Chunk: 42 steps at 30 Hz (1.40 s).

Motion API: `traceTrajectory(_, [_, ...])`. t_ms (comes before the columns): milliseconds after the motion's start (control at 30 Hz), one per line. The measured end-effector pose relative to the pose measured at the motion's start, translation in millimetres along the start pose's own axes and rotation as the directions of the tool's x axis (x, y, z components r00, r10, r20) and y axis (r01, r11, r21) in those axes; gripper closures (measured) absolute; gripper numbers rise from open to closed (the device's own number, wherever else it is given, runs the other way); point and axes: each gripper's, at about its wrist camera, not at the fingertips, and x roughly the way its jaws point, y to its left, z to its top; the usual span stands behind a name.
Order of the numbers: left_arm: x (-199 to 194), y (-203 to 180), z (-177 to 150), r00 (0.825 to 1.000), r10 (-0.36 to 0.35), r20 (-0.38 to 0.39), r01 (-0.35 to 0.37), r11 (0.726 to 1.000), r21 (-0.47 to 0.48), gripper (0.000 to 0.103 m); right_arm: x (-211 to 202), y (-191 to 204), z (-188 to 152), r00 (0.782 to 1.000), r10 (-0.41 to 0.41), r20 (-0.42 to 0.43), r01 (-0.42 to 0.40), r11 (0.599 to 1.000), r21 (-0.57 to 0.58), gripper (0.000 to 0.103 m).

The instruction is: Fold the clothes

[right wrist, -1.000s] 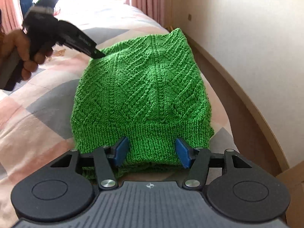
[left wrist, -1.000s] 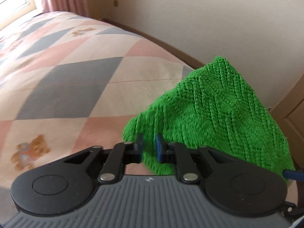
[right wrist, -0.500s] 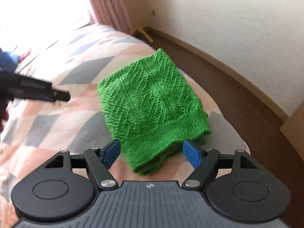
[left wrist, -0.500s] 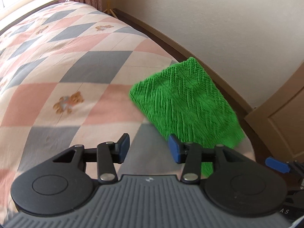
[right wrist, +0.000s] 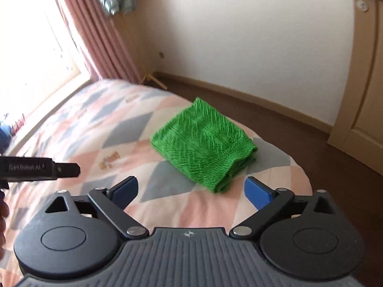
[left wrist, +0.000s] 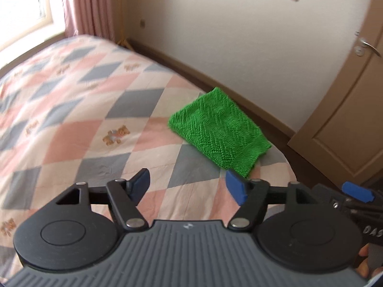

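Observation:
A green knitted garment (left wrist: pixel 219 130) lies folded into a thick rectangle near the corner of the bed; it also shows in the right wrist view (right wrist: pixel 203 144). My left gripper (left wrist: pixel 189 186) is open and empty, held above the quilt well short of the garment. My right gripper (right wrist: pixel 191 192) is open and empty, also back from the garment. The right gripper's blue fingertip (left wrist: pixel 356 191) shows at the right edge of the left wrist view. The left gripper's body (right wrist: pixel 38 168) shows at the left of the right wrist view.
The bed has a quilt (left wrist: pixel 71 110) of pink, grey and cream diamonds with teddy bears. A brown floor strip (right wrist: pixel 275 117) runs between the bed and the wall. A door (left wrist: pixel 344 110) stands at the right, pink curtains (right wrist: pixel 95 35) and a window at the left.
The left gripper has let go of the garment and opened wide. Both grippers have pulled back and up from the folded garment, which now looks smaller and lies flat.

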Motion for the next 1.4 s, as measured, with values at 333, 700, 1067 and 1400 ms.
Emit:
traceTrajectory(333, [-70,-11,-30,0.997,-0.035,0.069,0.030,0.997,0.076,0.016,-83,27,-25,0.995,-0.052,0.082,0.048,0.997,0.053,0.002])
traceTrajectory(700, [-85,-9,-41,0.986,0.061,0.152,-0.079,0.990,0.118,0.001,-91,49,-28,0.991,-0.102,0.083,0.102,0.995,0.003,0.002])
traceTrajectory(1067, [-87,-6,-37,0.956,0.131,0.263,-0.160,0.983,0.091,0.001,-73,40,-14,0.980,-0.167,0.110,0.164,0.986,0.043,0.000])
traceTrajectory(1400, [-50,-4,-23,0.988,0.126,0.089,-0.130,0.991,0.039,0.001,-45,22,-5,0.993,-0.084,0.085,0.074,0.991,0.111,0.000])
